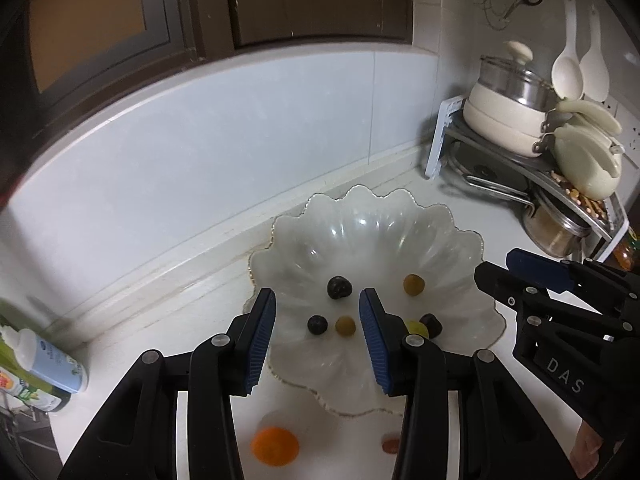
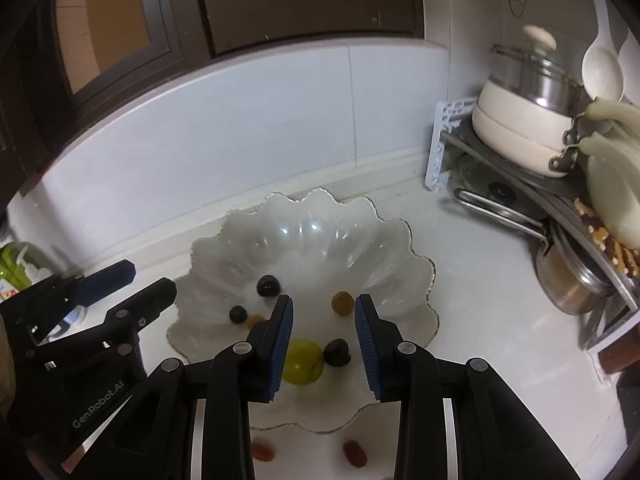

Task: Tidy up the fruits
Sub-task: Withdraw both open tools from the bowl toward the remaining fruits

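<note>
I see my left gripper (image 1: 318, 308) and right gripper (image 2: 324, 316) both hovering over the scalloped, glossy translucent glass bowl (image 1: 372, 216) on the smooth white counter (image 1: 180, 312), ribbed blue pads parted a little with nothing clamped between them. Inside the bowl lie small round fruits: two dark ones (image 1: 339, 287), two dull olive ones (image 1: 413, 284), a smooth yellow-green one (image 2: 303, 361) and a wrinkled brown one (image 2: 337, 353). An orange (image 1: 275, 447) and two reddish oval fruits (image 2: 355, 453) sit on the counter just outside the rim.
</note>
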Available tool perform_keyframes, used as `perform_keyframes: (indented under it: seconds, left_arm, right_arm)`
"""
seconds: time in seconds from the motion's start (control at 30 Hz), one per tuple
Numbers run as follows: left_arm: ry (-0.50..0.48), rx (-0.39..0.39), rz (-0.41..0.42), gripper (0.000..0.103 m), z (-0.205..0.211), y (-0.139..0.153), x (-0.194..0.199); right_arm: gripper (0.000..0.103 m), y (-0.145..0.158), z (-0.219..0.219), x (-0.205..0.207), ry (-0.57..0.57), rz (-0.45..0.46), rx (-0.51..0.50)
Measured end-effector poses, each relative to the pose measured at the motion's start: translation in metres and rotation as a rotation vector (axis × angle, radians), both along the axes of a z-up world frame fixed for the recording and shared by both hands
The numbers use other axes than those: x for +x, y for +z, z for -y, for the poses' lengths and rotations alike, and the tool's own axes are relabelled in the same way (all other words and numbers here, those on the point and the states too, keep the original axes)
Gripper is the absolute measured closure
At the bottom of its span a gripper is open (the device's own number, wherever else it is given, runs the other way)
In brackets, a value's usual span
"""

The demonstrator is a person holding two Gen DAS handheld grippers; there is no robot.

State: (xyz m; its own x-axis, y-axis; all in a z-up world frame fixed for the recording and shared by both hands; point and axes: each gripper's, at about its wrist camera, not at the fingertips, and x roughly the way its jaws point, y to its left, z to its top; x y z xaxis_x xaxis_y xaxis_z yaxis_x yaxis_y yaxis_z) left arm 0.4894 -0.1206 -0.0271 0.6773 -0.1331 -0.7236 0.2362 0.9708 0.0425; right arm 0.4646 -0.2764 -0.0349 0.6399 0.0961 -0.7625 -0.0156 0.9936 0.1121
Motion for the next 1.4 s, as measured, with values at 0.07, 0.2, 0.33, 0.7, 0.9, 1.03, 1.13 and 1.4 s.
perform_keyframes:
  seconds: [0.07, 0.2, 0.33, 0.7, 0.9, 1.03, 1.13, 1.4]
  left_arm:
    - [0.001, -0.003, 0.012, 0.060, -0.004, 0.005, -0.008]
    - [0.004, -0.009, 0.034, 0.060, -0.011, 0.014, -0.023]
    - [0.009, -0.011, 0.064, 0.060, -0.019, 0.022, -0.041]
    - [0.023, -0.015, 0.118, 0.060, -0.035, 0.034, -0.077]
    - [0.024, -0.025, 0.126, 0.060, -0.045, 0.033, -0.090]
    - [0.021, -0.029, 0.127, 0.060, -0.054, 0.030, -0.098]
    - [0.025, -0.022, 0.136, 0.060, -0.059, 0.028, -0.105]
    - [0.022, -0.021, 0.136, 0.060, -0.072, 0.016, -0.121]
  right_arm:
    - [0.069, 0.007, -0.003, -0.008, 0.003, 0.018, -0.003]
    - [0.069, 0.015, -0.010, -0.020, 0.012, 0.045, -0.012]
    - [0.069, 0.024, -0.015, -0.033, 0.017, 0.064, -0.008]
    - [0.069, 0.039, -0.028, -0.064, 0.022, 0.114, -0.010]
    - [0.069, 0.042, -0.039, -0.078, 0.021, 0.138, -0.011]
    - [0.069, 0.043, -0.047, -0.088, 0.019, 0.161, -0.028]
    - [0.069, 0.042, -0.052, -0.094, 0.020, 0.164, -0.027]
    - [0.069, 0.028, -0.064, -0.107, 0.026, 0.129, 0.004]
